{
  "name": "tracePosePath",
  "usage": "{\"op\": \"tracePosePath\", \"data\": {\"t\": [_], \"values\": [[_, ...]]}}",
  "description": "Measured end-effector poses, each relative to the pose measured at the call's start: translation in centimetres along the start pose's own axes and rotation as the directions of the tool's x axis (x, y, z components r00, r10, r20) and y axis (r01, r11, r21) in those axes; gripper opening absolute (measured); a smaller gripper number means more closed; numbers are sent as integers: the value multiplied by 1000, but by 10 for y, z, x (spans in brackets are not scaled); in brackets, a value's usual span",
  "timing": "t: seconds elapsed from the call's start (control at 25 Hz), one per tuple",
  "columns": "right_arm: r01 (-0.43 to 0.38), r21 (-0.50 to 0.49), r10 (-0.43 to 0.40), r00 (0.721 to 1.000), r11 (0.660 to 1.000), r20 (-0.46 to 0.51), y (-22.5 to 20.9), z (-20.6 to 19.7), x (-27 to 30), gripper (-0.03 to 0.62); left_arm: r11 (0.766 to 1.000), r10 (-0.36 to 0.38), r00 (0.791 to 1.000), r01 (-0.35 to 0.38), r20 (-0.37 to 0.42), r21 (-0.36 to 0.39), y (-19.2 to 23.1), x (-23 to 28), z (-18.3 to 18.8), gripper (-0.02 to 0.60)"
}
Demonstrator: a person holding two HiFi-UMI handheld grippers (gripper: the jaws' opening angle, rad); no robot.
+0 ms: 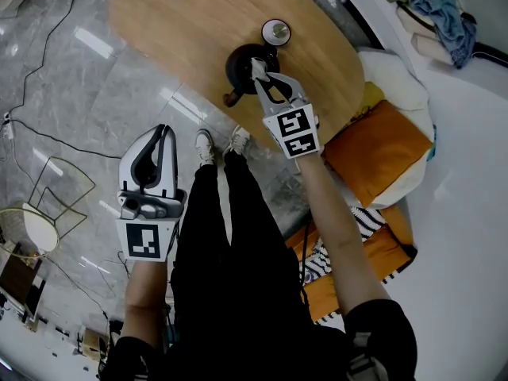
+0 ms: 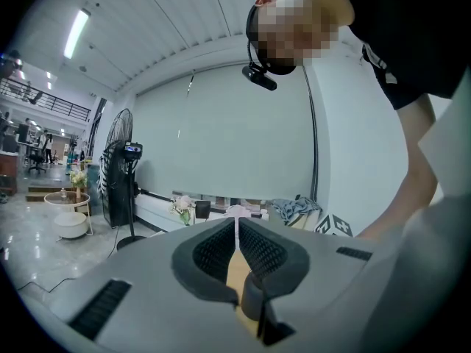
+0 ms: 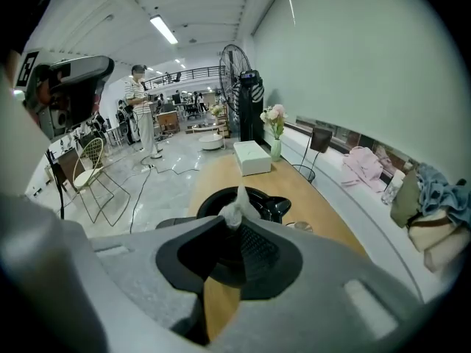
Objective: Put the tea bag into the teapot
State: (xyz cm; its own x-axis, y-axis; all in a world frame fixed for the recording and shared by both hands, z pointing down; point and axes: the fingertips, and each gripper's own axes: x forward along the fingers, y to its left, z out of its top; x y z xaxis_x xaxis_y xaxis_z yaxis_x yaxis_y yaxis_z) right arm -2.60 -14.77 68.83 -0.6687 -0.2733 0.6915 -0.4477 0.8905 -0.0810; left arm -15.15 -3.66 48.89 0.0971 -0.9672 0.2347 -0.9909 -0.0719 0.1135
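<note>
Wooden table (image 1: 159,22) bears the open black teapot (image 1: 236,63), its lid (image 1: 276,31) just beyond. Over the pot's mouth, the right gripper (image 1: 259,78) pinches the tea bag (image 3: 234,210). The left gripper (image 1: 164,131), clenched on nothing, hangs far left above the floor (image 1: 95,94).

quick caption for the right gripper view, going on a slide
Right gripper pinches the tea bag over the open black teapot on the wooden table.
</note>
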Motion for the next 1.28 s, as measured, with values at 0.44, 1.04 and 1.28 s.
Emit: {"op": "tracePosePath", "data": {"t": [0.44,1.04,1.28], "values": [[-13,-6,12,1000,1000,-27,-1,-3,5,57,1000,3,1000,-3,-11,-8,-1,2,-7,20],[-18,-5,18,999,1000,-40,0,-2,7,57,1000,5,1000,-6,-19,-22,0,4,-13,20],[-38,3,38,998,999,-53,0,-2,7,57,1000,3,1000,-4,-18,-22,-1,7,-13,20]]}}
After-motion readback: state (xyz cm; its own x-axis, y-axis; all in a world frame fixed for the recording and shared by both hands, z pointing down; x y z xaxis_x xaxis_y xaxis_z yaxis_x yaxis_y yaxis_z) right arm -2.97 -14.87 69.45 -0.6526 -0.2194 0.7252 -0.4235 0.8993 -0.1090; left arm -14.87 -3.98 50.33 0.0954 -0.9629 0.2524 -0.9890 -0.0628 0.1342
